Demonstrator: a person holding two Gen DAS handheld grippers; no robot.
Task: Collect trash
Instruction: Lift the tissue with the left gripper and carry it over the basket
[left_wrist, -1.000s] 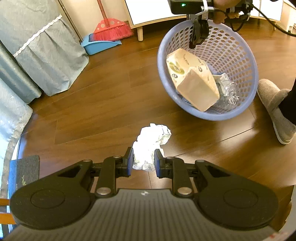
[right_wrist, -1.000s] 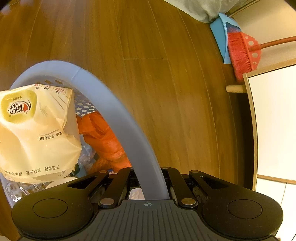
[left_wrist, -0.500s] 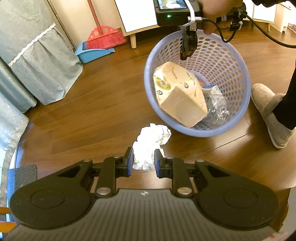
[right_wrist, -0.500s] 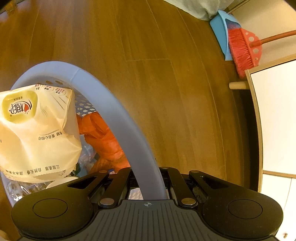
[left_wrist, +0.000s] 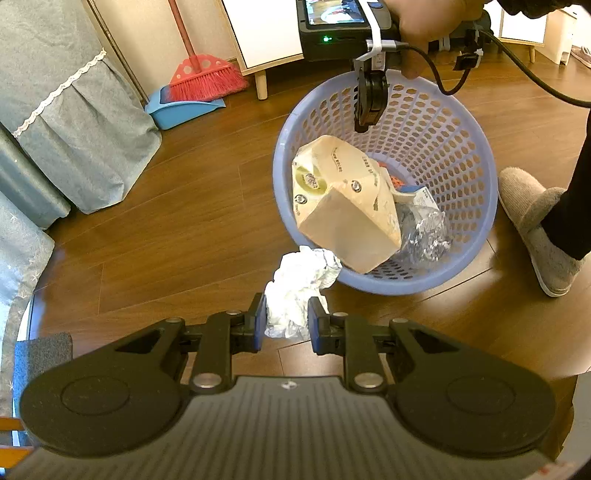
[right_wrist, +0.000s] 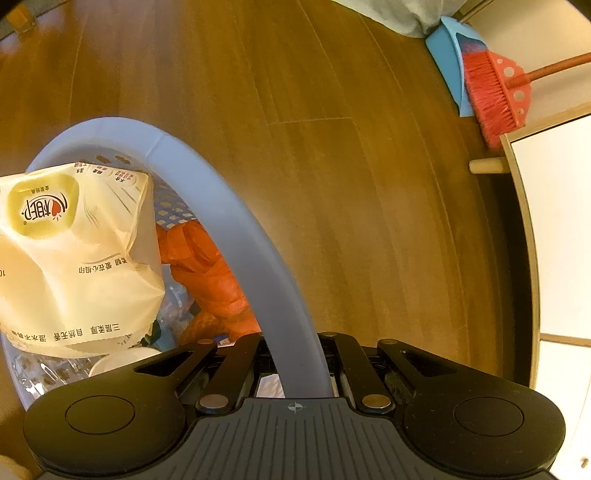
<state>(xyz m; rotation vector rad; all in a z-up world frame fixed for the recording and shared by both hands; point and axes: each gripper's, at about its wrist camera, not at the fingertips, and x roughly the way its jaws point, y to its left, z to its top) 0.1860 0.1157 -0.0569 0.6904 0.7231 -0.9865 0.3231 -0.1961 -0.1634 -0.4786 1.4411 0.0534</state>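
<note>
The left gripper (left_wrist: 285, 318) pinches a crumpled white paper wad (left_wrist: 300, 286) at frame centre; the right gripper (right_wrist: 295, 363) clamps the rim of the tilted lavender perforated plastic basket (left_wrist: 458, 155), upper right; its cream tissue pack (left_wrist: 345, 206), crinkled clear plastic (left_wrist: 424, 236) and orange bag (right_wrist: 210, 273) could spill, I judge.

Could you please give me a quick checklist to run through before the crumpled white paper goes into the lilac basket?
1. Left tongs shut on crumpled white paper wad: ok.
2. Right tongs clamped on the rim of the lilac perforated plastic basket: ok.
3. Basket mouth tilted toward the wad: ok.
4. Room inside: not ok; the cream tissue pack pokes over the near rim.
5. Wad above the rim: cannot tell.
</note>
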